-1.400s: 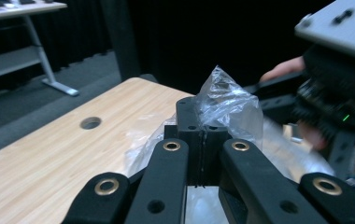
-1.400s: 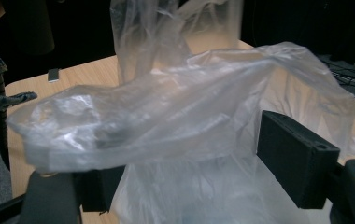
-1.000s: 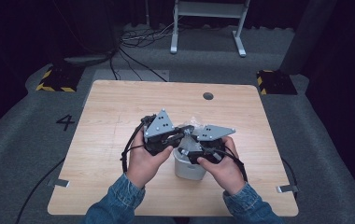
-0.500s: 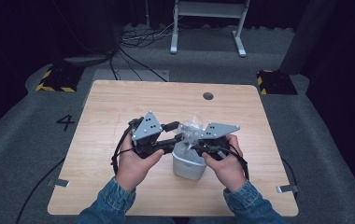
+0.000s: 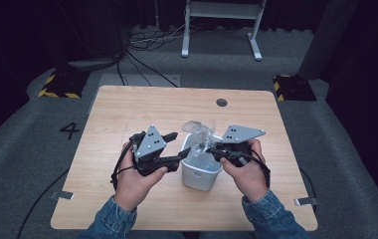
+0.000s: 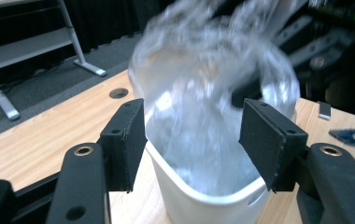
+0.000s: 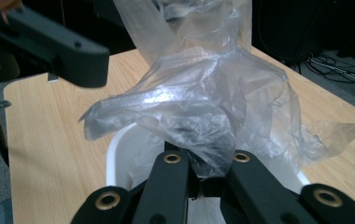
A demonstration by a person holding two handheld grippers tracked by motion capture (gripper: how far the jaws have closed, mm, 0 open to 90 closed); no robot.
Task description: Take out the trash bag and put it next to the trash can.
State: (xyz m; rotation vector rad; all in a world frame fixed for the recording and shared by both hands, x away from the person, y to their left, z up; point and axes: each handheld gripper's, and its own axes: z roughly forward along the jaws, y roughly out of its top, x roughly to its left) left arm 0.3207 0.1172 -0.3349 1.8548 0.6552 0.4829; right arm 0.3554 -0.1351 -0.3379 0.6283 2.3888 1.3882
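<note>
The right tongs (image 7: pixel 199 179) are pinched shut on a fold of the clear plastic bag (image 7: pixel 203 102), their two jaws pressed together with the film bunched between them. In the high view these right tongs (image 5: pixel 216 149) sit over the right-hand rim of the small white bin (image 5: pixel 201 174), with the bag (image 5: pixel 198 132) rising out of the bin in a crumpled peak. The left tongs (image 6: pixel 192 140) stand wide, holding nothing, one jaw on each side of the near rim of the bin (image 6: pixel 203 200), close to the bag (image 6: pixel 203 93) but apart from it. From above, the left tongs (image 5: pixel 174 146) point at the bin's left wall, just beside it.

The bin stands upright near the middle of the wooden counter (image 5: pixel 127 109), towards the person's edge, between the two hands.

As for progress, the work looks to be lining the bin with the bag, and it seems roughly midway. The lower part of the bag is already down inside the bin, as the film against the inner walls suggests. What appears to be left: the bag's mouth is not yet spread and folded over the rim on any side that can be seen; most of it is gathered above the opening. The left tongs would likely need to take the opposite edge so the mouth can be pulled apart and seated.
</note>
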